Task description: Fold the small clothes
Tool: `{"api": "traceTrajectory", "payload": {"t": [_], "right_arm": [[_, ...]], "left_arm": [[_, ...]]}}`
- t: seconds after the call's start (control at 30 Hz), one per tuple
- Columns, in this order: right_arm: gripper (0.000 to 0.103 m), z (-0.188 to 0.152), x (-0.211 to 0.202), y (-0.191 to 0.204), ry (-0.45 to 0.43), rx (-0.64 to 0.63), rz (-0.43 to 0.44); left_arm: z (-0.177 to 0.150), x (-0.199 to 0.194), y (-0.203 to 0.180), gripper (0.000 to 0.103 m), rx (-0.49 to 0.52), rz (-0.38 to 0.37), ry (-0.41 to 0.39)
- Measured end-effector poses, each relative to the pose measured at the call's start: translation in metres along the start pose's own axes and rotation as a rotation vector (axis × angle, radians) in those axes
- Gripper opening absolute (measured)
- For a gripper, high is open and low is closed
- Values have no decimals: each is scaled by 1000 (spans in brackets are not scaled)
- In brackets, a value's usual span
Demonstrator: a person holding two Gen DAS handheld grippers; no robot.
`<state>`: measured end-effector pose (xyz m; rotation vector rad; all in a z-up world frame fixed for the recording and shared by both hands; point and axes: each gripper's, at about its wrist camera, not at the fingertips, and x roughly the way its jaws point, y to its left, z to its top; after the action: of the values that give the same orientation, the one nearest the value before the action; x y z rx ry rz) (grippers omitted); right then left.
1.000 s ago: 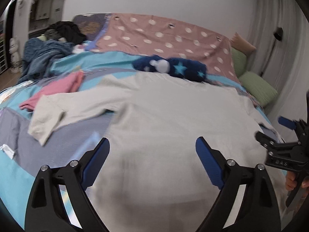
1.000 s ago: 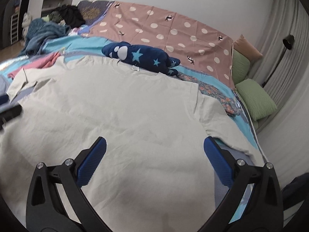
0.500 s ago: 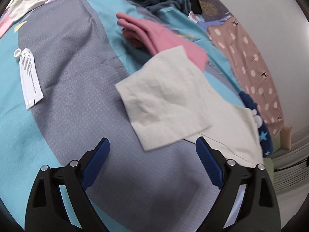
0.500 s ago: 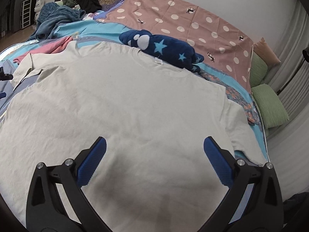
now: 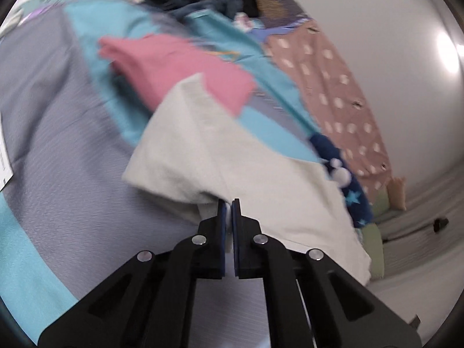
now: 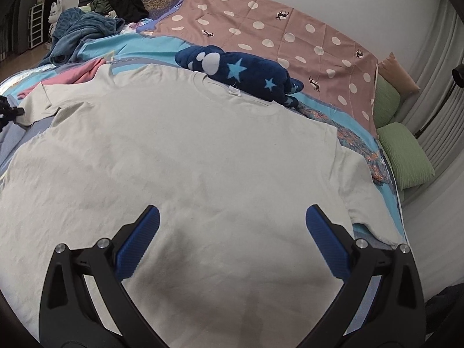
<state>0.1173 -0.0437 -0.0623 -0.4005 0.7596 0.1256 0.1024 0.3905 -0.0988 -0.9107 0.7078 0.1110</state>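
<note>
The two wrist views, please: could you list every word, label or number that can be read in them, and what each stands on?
None can be read.
White care label on the bedspread, left wrist view: print blurred, cut off by the frame edge.
White neck tag of the beige T-shirt, right wrist view: too small to read.

The left gripper (image 5: 228, 207) has just closed, its jaws pinching the lower edge of the cream T-shirt (image 5: 232, 156) sleeve, with fabric between the pads. The sleeve lies on the grey-and-turquoise bedspread (image 5: 58, 145), its far corner overlapping a pink garment (image 5: 174, 63). A navy star-patterned plush (image 5: 348, 185) borders the shirt's far edge.
</note>
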Motion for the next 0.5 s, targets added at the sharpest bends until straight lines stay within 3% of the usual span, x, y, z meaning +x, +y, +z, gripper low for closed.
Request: {"api": "traceTrajectory", "payload": {"t": [0.1, 0.33, 0.5], "right_arm": [[101, 1, -3, -1, -8, 15, 24], [101, -3, -19, -9, -52, 27, 47], [101, -11, -25, -33, -69, 93, 71]], "left_arm": [[-6, -17, -49, 3, 109, -60, -17], [-13, -28, -165, 3, 260, -223, -4], [-48, -20, -246, 3, 386, -338, 49]]}}
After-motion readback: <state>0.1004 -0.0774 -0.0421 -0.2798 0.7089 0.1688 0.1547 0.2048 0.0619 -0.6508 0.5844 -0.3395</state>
